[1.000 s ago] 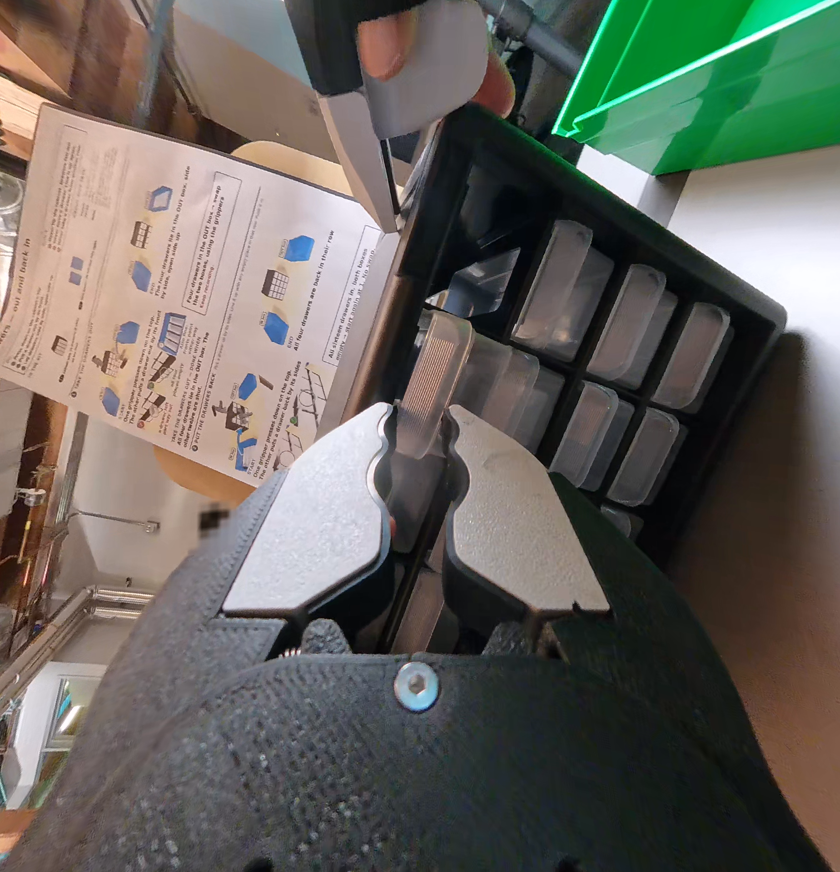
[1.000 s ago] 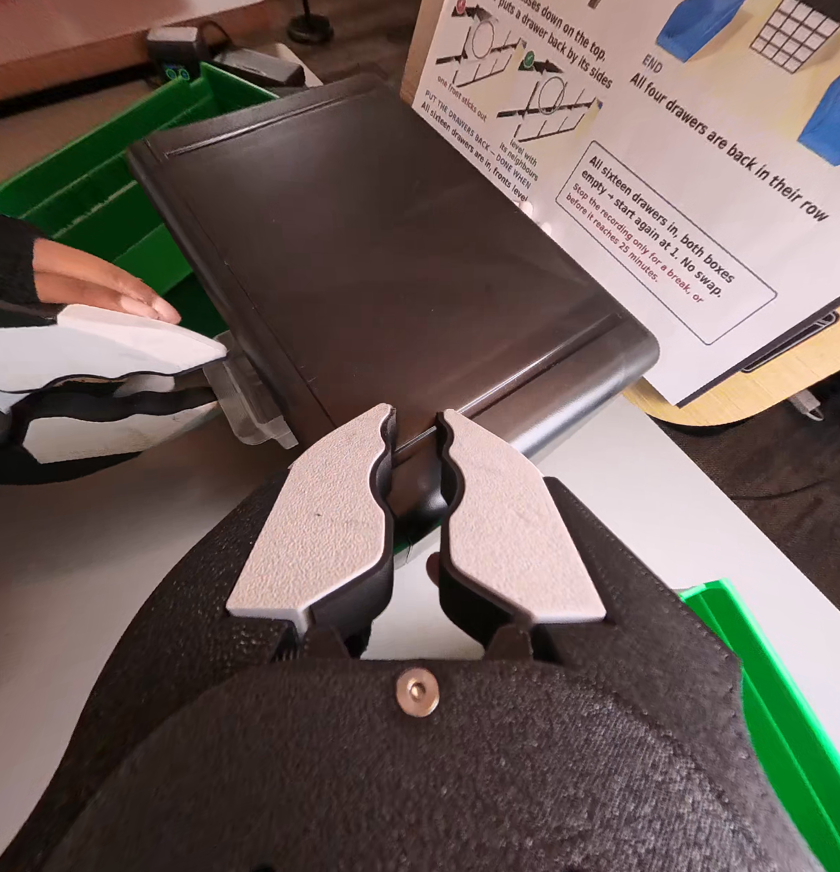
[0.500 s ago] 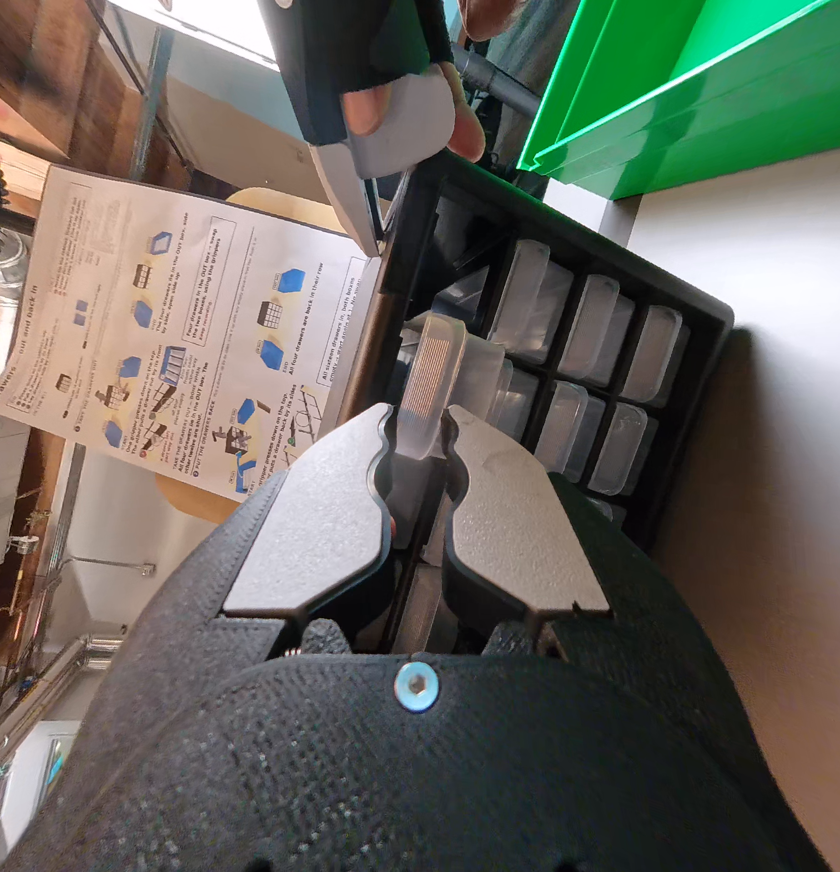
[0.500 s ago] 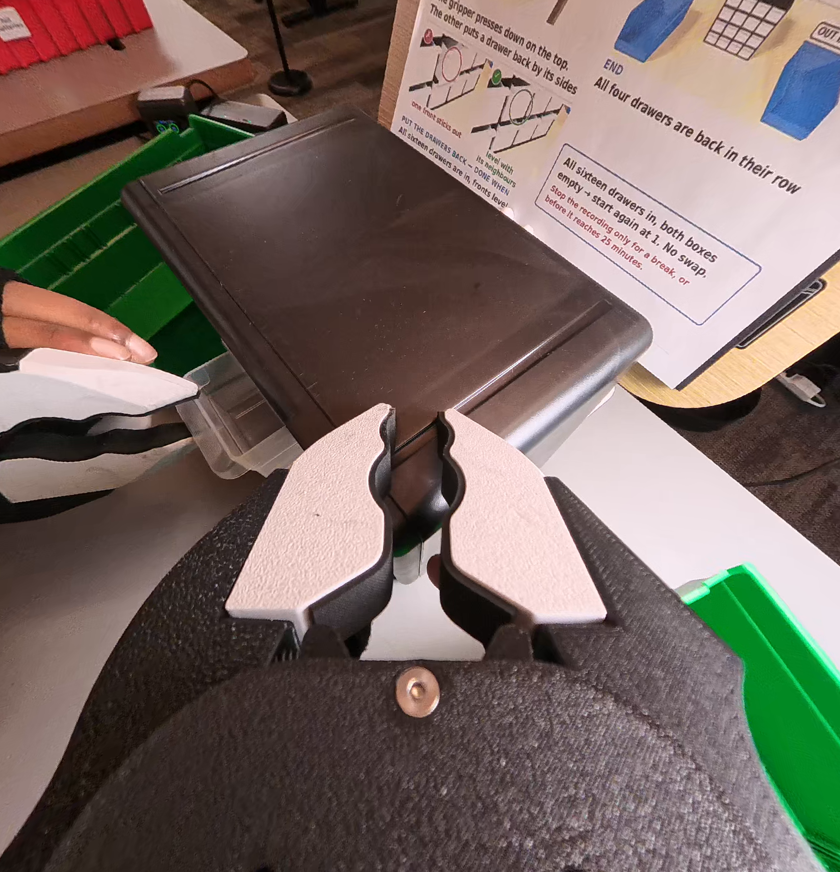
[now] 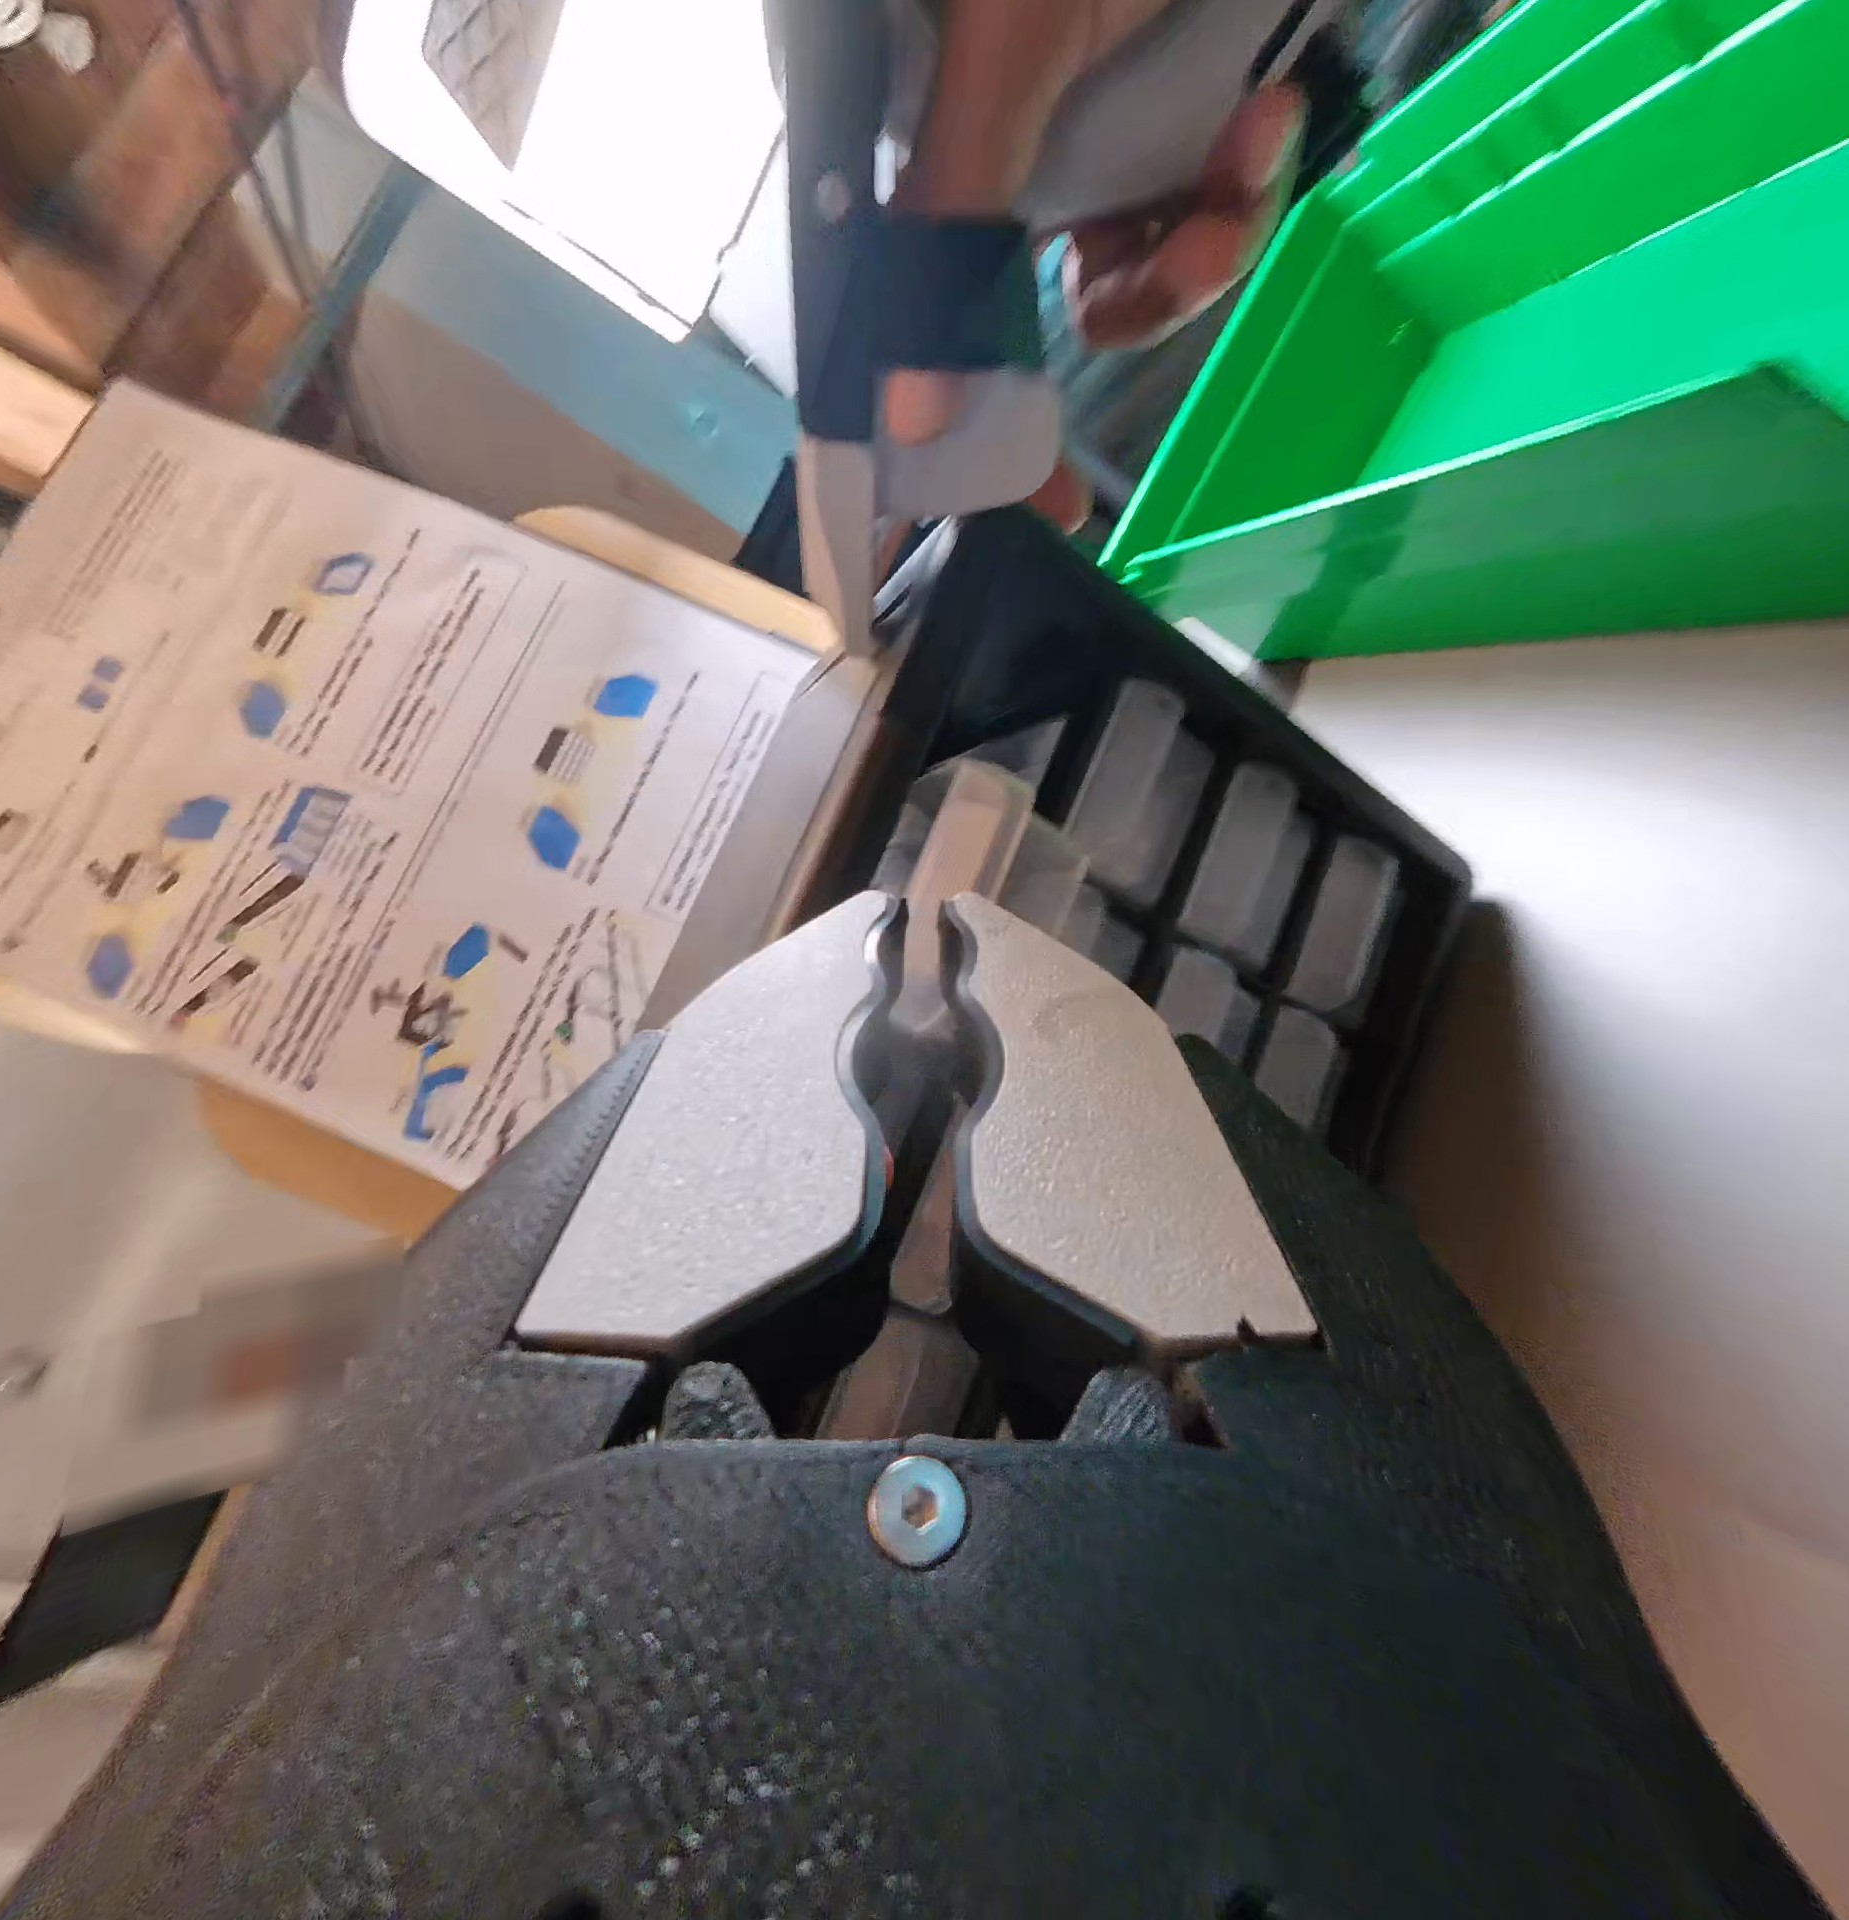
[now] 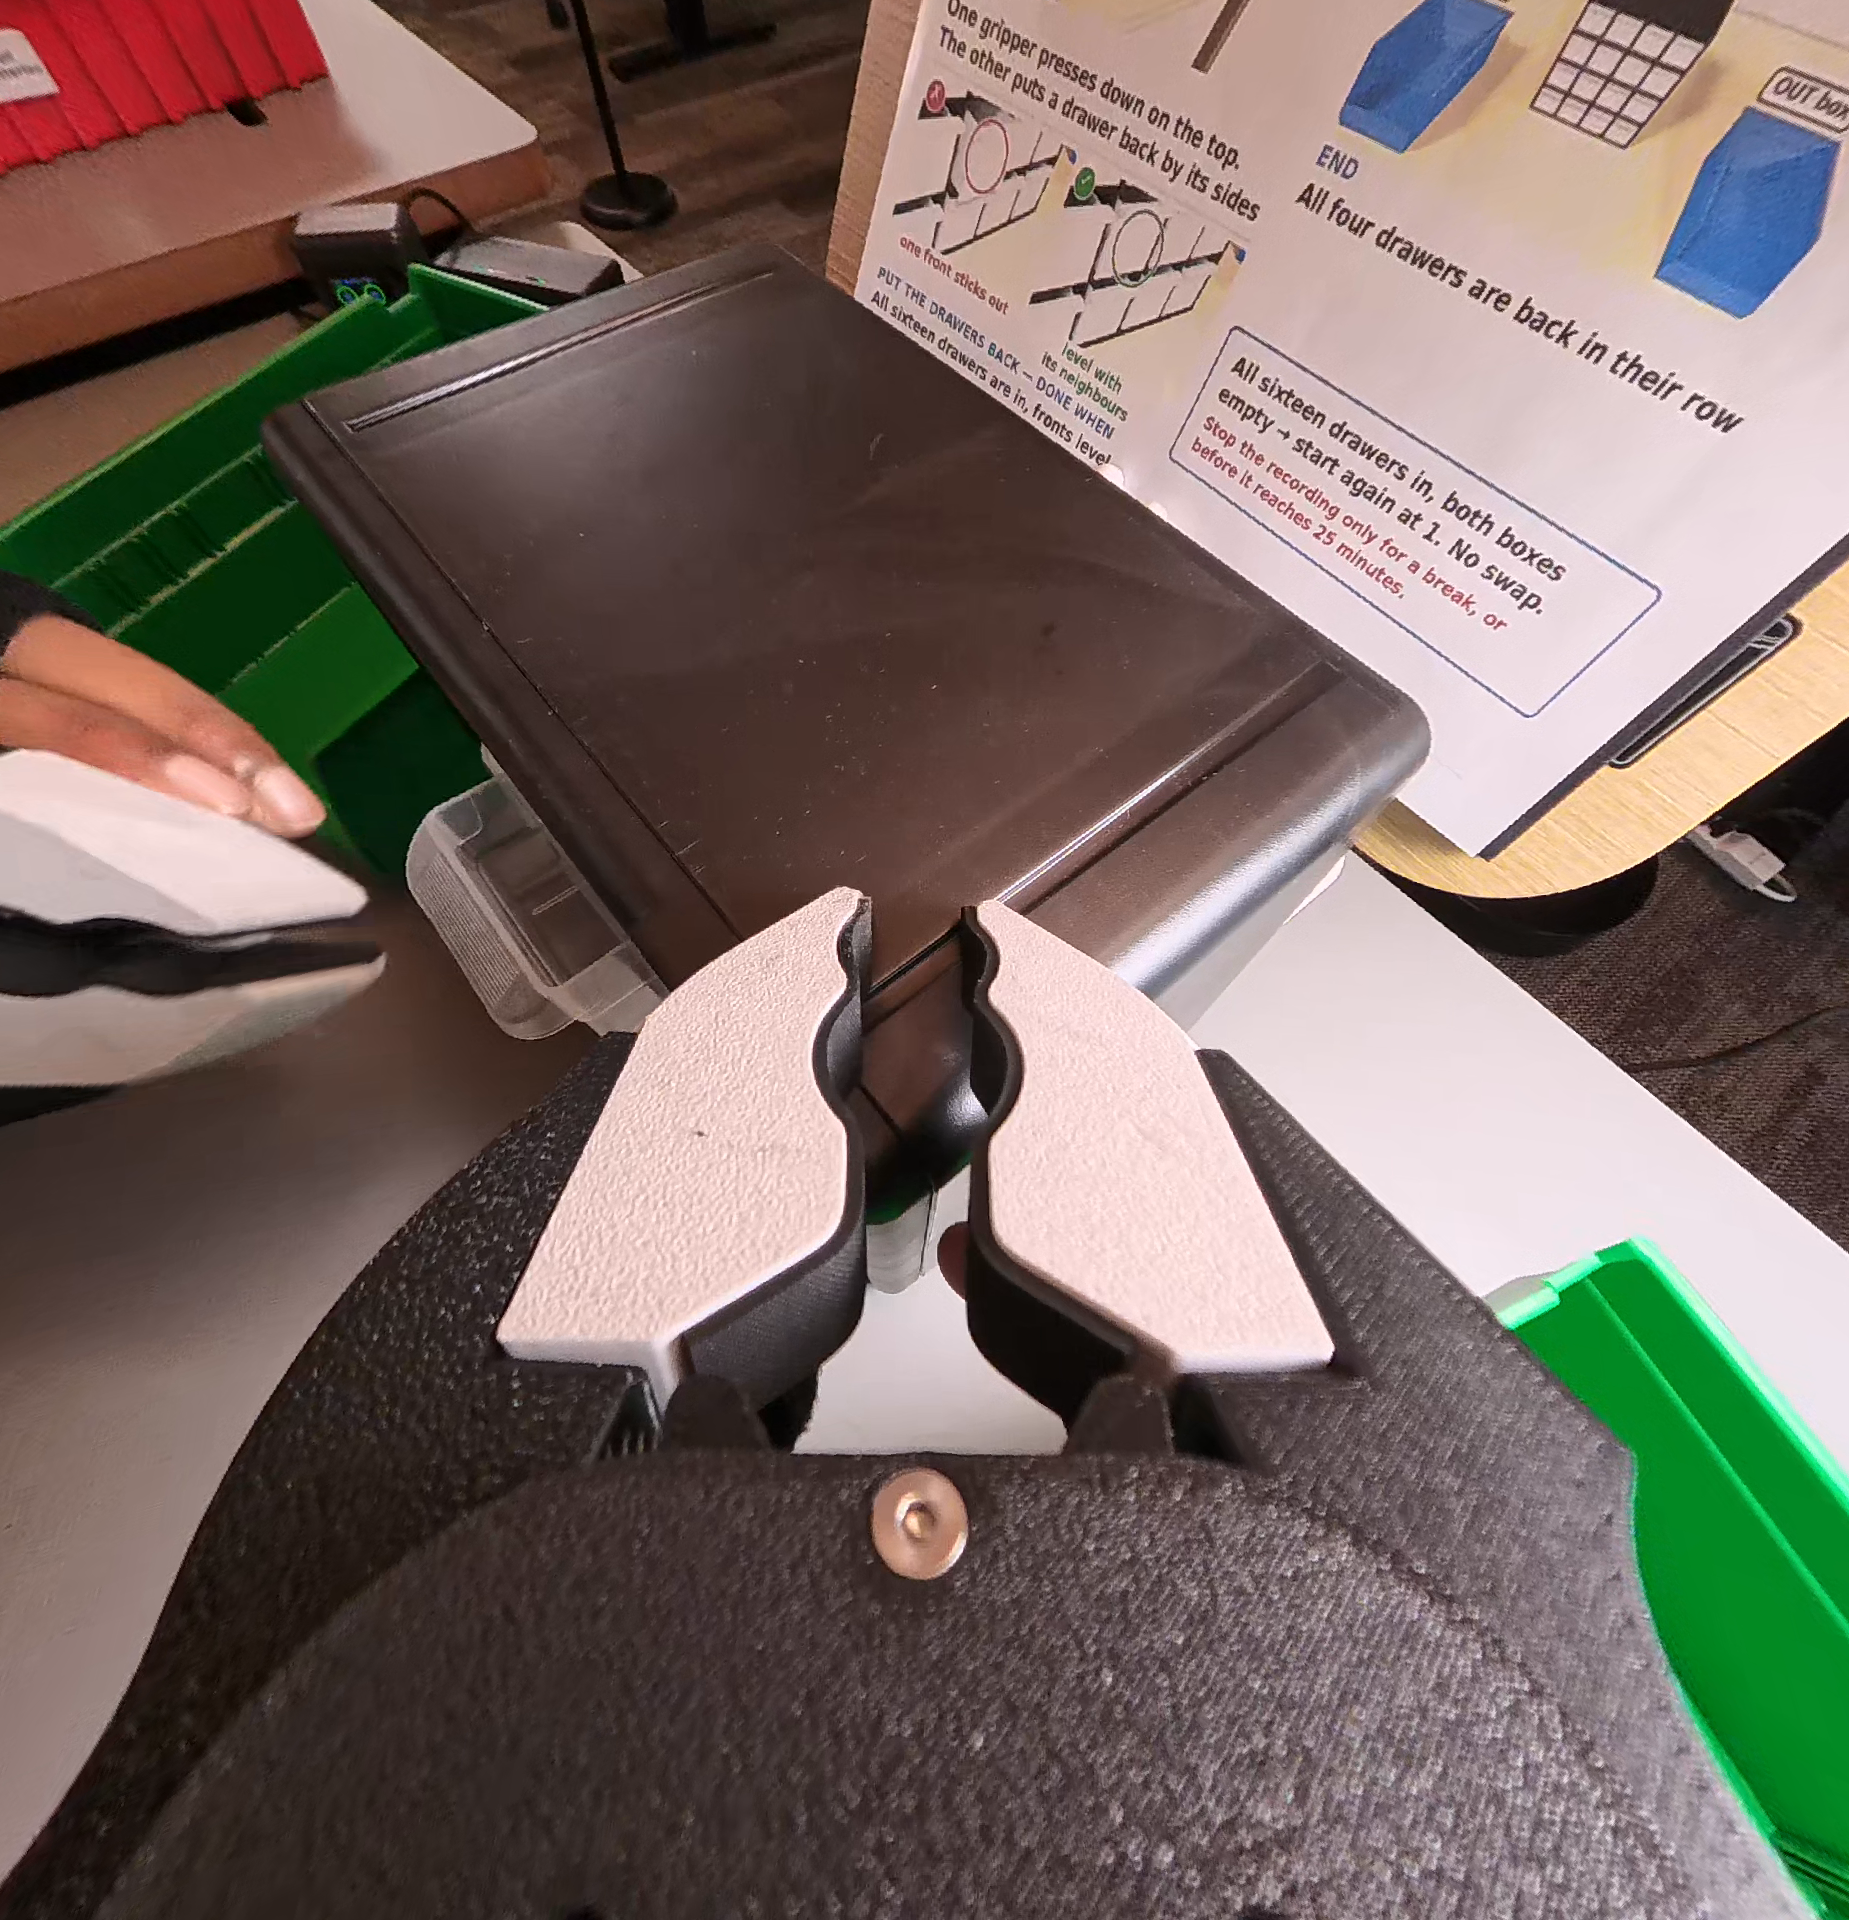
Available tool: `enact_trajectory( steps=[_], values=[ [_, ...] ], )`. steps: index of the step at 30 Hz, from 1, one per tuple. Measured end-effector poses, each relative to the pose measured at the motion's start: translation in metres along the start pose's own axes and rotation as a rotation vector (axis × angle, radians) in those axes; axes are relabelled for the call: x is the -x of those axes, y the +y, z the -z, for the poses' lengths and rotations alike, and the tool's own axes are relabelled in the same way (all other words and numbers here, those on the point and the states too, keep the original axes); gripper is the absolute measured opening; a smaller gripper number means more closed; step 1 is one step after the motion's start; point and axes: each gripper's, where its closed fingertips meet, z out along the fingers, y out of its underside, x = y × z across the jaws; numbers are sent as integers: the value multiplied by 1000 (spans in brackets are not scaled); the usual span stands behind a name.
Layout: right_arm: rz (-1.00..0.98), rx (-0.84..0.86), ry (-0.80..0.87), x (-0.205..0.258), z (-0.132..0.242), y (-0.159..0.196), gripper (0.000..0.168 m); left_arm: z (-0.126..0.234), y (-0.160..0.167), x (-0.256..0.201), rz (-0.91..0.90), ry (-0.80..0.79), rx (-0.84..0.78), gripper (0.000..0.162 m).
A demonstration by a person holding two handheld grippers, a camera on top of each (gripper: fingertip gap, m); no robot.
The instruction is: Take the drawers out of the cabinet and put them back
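Since a second ago the clear drawer point(image 6: 530, 914) has slid farther out of the cabinet point(image 6: 795, 623), and the left tool point(image 5: 925, 914) has closed tighter on its front tab. The drawer looks light, stiff and slippery, thin plastic that could crack if twisted; its ribbed tab is the place to grip. The right tool point(image 6: 915, 914), nearly together and holding nothing, presses on the cabinet's top corner. Beyond stand a green bin point(image 6: 203, 540) and an instruction poster point(image 6: 1419, 312).
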Motion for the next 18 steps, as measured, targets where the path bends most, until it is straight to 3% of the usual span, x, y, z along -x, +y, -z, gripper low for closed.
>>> enact_trajectory(
  steps=[9,15,18],
  values=[
    [-17,-14,20,0,0,0,15,-22,56,7,99,-88,219,0],
    [-26,-19,27,0,0,0,15,-23,42,-6,49,-38,175,0],
    [-27,-17,39,0,0,0,14,-28,40,-1,69,-108,173,1]
  ],
)
